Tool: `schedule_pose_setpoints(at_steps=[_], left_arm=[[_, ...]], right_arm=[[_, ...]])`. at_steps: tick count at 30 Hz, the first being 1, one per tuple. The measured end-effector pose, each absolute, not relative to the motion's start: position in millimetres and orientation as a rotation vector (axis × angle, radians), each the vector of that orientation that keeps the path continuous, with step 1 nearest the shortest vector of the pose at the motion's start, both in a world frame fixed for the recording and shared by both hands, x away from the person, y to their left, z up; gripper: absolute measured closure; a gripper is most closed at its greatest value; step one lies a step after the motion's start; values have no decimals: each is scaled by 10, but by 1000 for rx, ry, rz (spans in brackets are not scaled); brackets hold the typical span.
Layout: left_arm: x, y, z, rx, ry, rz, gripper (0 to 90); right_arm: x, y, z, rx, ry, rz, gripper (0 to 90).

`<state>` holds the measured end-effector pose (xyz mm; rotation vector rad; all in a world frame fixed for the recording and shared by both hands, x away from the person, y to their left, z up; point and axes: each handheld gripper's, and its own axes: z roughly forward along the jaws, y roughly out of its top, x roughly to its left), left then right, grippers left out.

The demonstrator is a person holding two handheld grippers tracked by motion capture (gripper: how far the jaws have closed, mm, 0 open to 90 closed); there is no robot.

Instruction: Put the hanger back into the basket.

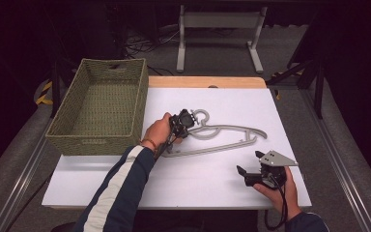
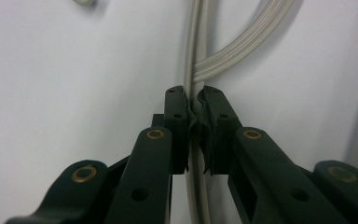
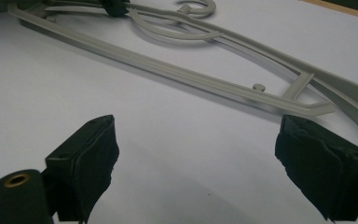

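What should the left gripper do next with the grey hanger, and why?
Probably lift a little. The left gripper has its jaws shut on a thin bar of the hanger, which lies flat on the white table. The woven basket sits just beside it, and the right gripper waits open, apart.

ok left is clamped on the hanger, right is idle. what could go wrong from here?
1. The left gripper pinches only a thin bar of the grey hanger near one end, so on a lift the long free end could swing or twist out of the pads.
2. The woven basket stands close beside that hand; a swinging hanger could catch its rim.
3. The right gripper sits open and apart, giving no support.
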<state>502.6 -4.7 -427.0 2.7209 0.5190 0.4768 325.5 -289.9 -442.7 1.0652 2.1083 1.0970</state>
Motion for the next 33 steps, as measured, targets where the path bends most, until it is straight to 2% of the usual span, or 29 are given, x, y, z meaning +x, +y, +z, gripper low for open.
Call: schedule_pose_setpoints(at_steps=[1, 2, 3, 6, 15, 24, 33], left_arm=[[5026, -47, -4270, 2721, 519, 477, 821], [5002, -33, -4221, 2654, 534, 544, 821], [5002, -33, -4221, 2654, 534, 544, 821], [4952, -6, -4121, 2561, 539, 650, 821], [4825, 32, -3939, 2412, 523, 787, 822], [4710, 118, -3710, 2324, 512, 825, 821], [4639, 309, -3424, 2233, 550, 791, 821]], right_arm=[[3255, -2899, -4427, 1065, 2108, 1097, 128], [3253, -2902, -4424, 1063, 2108, 1100, 128], [3250, -2907, -4419, 1063, 2104, 1111, 127], [3250, -2912, -4419, 1069, 2099, 1110, 128], [3247, -2916, -4419, 1071, 2093, 1111, 128], [3232, -2927, -4406, 1071, 2069, 1125, 127], [3198, -2925, -4382, 1042, 2030, 1151, 127]])
